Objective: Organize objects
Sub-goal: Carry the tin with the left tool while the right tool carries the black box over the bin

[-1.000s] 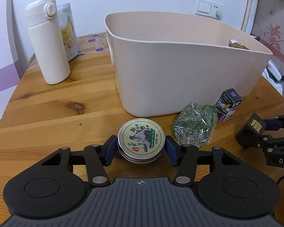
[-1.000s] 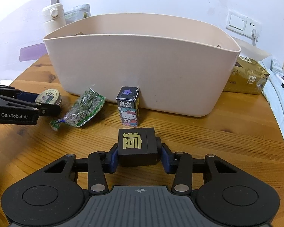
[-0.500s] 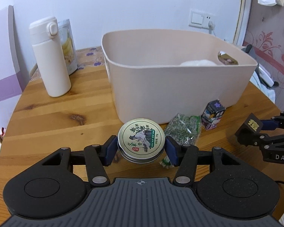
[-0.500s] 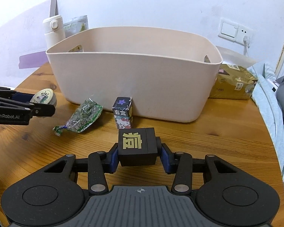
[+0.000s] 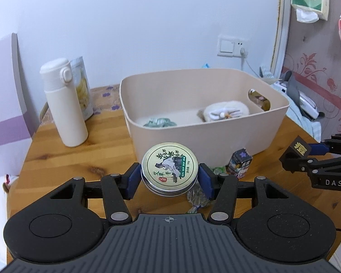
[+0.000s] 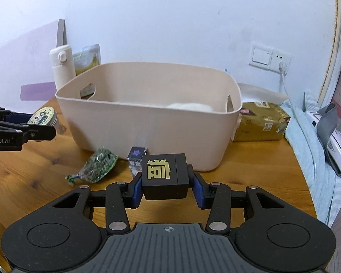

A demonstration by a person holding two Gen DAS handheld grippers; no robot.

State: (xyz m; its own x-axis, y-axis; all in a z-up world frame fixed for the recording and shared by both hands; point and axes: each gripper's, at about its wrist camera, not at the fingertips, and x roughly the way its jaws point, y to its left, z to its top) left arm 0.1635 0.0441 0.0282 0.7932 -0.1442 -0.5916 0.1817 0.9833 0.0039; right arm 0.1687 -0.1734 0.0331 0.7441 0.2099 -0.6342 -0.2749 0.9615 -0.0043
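Observation:
My left gripper (image 5: 169,178) is shut on a round metal tin (image 5: 169,167) with a green plant label, held in the air in front of the beige plastic bin (image 5: 200,141). My right gripper (image 6: 166,187) is shut on a black box (image 6: 164,176) with a gold character, also lifted before the bin (image 6: 147,134). Inside the bin lie a white bundle (image 5: 226,113) and a green-white packet (image 5: 160,122). On the table by the bin's front wall rest a green herb packet (image 6: 97,167) and a small star-printed carton (image 6: 136,157).
The round wooden table (image 5: 56,159) carries a white flask (image 5: 63,102) and a snack pouch (image 5: 83,91) at the back left. A gold-wrapped pack (image 6: 261,125) sits right of the bin. A bed with a device (image 6: 336,152) borders the table's right edge.
Both grippers have risen and pulled back from the bin with their loads, so the bin's inside now shows. The herb packet and carton have stayed on the table.

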